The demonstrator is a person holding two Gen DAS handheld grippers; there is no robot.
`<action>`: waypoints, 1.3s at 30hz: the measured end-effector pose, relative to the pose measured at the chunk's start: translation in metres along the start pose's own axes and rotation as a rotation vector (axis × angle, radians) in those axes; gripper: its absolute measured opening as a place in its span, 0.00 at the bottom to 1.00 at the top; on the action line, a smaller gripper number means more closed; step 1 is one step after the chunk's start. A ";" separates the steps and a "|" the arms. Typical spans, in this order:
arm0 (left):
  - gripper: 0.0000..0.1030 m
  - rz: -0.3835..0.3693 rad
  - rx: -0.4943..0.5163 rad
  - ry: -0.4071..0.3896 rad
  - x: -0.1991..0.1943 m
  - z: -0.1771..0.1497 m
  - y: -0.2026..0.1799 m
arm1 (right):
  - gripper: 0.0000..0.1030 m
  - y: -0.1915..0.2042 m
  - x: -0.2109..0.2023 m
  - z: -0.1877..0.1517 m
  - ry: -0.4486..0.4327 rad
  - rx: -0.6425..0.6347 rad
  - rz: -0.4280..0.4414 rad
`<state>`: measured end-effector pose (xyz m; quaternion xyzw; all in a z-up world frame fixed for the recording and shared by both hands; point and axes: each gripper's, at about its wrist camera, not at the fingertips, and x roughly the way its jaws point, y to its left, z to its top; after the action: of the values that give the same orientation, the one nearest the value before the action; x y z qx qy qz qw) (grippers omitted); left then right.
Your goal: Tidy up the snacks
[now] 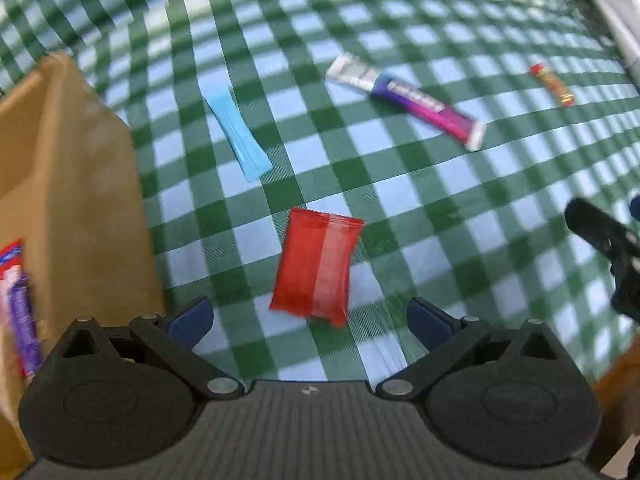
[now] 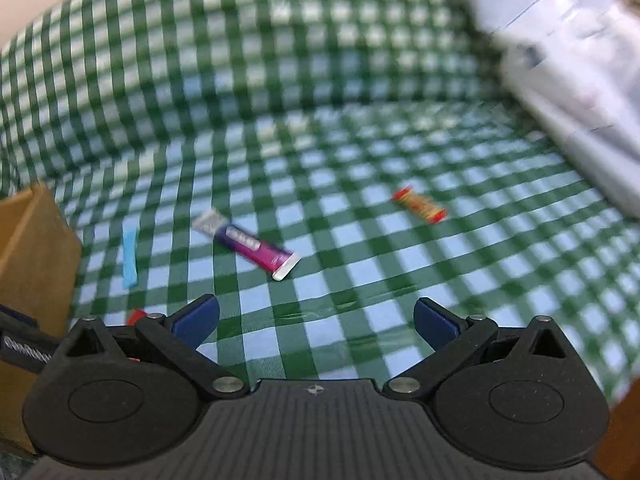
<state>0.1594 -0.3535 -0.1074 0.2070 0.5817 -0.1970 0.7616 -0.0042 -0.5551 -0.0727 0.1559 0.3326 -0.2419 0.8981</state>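
Observation:
A red snack packet [image 1: 316,266] lies on the green checked cloth just ahead of my open left gripper [image 1: 308,318], whose blue pads hold nothing. Further out lie a light blue stick packet [image 1: 238,134], a purple-magenta bar [image 1: 416,104] and a small orange-red candy [image 1: 552,85]. A cardboard box [image 1: 68,200] stands at the left with a purple-and-red packet [image 1: 16,308] inside. My right gripper [image 2: 316,320] is open and empty above the cloth; ahead of it are the purple bar [image 2: 252,246], the blue stick [image 2: 129,258] and the orange candy [image 2: 420,204].
A white-grey plastic-wrapped bundle [image 2: 568,80] lies along the right side. The checked cloth [image 2: 240,60] rises like a wall at the back. The cardboard box [image 2: 32,252] borders the left. The other gripper's black body [image 1: 608,248] shows at the right edge of the left wrist view.

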 end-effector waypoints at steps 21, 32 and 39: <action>0.45 -0.055 -0.058 -0.018 0.041 0.021 0.028 | 0.55 0.049 0.182 0.042 0.001 -0.271 0.128; 0.44 -0.167 -0.059 -0.209 -0.059 -0.019 0.029 | 0.18 0.033 0.110 0.030 -0.060 -0.112 0.122; 0.44 -0.156 -0.041 -0.331 -0.138 -0.091 0.051 | 0.18 0.037 -0.012 0.009 -0.232 -0.058 0.149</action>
<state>0.0800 -0.2532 0.0093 0.1103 0.4668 -0.2749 0.8333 0.0128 -0.5244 -0.0537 0.1250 0.2208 -0.1813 0.9501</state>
